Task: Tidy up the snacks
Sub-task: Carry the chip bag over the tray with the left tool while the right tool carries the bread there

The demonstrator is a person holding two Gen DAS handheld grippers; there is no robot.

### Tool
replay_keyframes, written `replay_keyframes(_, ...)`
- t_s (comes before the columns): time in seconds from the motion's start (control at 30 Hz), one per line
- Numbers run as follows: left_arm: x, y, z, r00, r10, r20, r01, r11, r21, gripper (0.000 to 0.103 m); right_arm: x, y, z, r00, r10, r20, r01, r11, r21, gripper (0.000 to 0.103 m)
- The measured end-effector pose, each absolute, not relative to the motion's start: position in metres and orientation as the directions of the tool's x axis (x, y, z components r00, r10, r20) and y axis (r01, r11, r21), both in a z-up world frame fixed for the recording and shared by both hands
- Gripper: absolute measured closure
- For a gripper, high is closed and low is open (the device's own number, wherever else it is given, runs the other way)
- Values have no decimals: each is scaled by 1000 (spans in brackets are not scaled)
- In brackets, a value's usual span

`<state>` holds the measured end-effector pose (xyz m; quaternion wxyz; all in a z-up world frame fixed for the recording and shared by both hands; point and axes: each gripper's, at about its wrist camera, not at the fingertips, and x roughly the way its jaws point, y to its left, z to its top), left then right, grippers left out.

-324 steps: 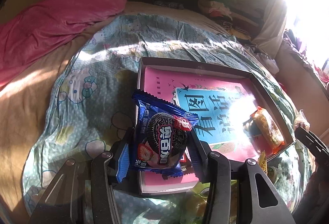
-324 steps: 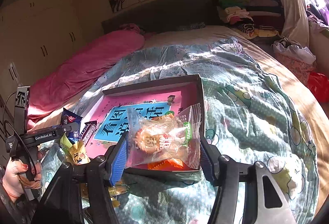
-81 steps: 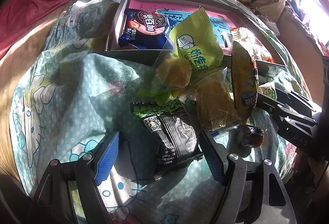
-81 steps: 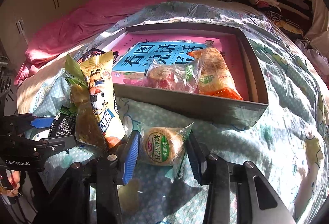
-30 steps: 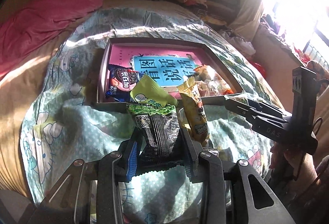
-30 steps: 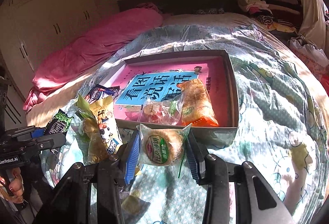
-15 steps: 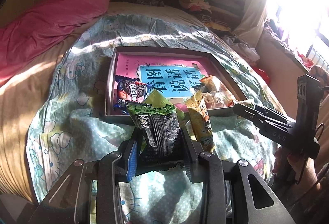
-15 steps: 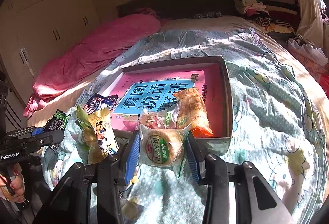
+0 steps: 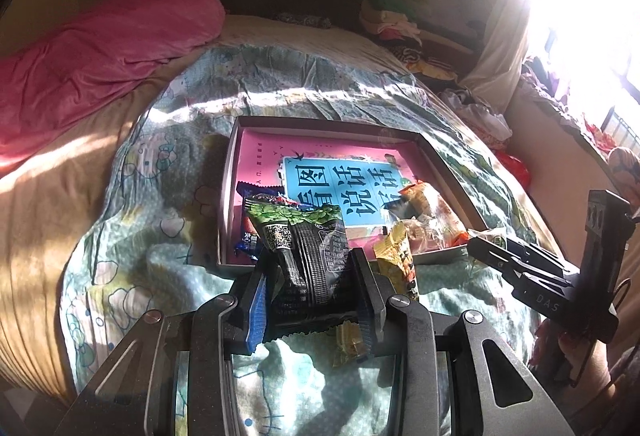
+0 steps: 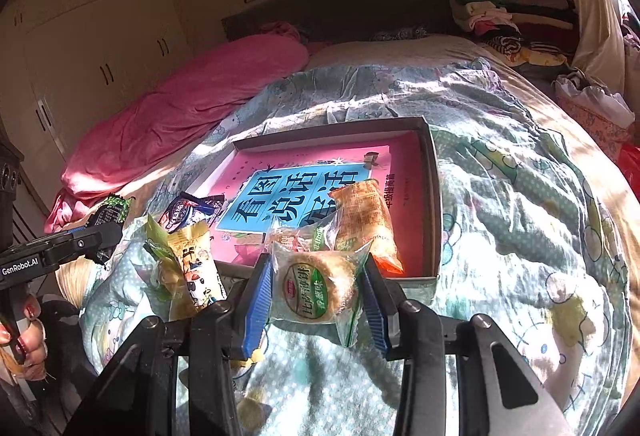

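My left gripper (image 9: 310, 276) is shut on a black and green snack packet (image 9: 308, 256), held above the quilt just before the near left corner of the shallow grey box (image 9: 226, 196). Between the blue pads of my right gripper (image 10: 316, 288) sits a clear-wrapped round pastry with a green label (image 10: 316, 286), gripped and raised in front of the box's near wall (image 10: 434, 220). Inside the box lie a blue cookie packet (image 10: 182, 212), an orange-ended snack bag (image 10: 366, 224) and a clear bag (image 10: 298, 238), all on a pink and blue book (image 10: 296, 196).
A yellow packet (image 10: 192, 264) and a green one (image 10: 158, 240) lie on the patterned quilt (image 10: 520, 236) left of the box. A pink duvet (image 10: 180, 108) fills the bed's far left. Clothes pile (image 10: 500, 20) at the headboard's right. A hand (image 10: 22, 324) holds the left gripper.
The left gripper has risen a little and drifted with the black packet, so the box now sits lower and closer in its view. The right gripper and its pastry have barely moved.
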<state>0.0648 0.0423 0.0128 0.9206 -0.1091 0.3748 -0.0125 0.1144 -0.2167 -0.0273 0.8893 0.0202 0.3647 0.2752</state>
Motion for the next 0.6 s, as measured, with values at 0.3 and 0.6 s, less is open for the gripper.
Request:
replay_keyframes(0.3,79,47,17,734,-94,-673,-78,972,-221,65,117,-219,-25,594,501,-629,-466,852,239,60)
replay_keyframes(0.6,98,57,18,756,-75,-650,-103,967,-232,65,121,-222,-24,606,496,-622,-452,858,244,60)
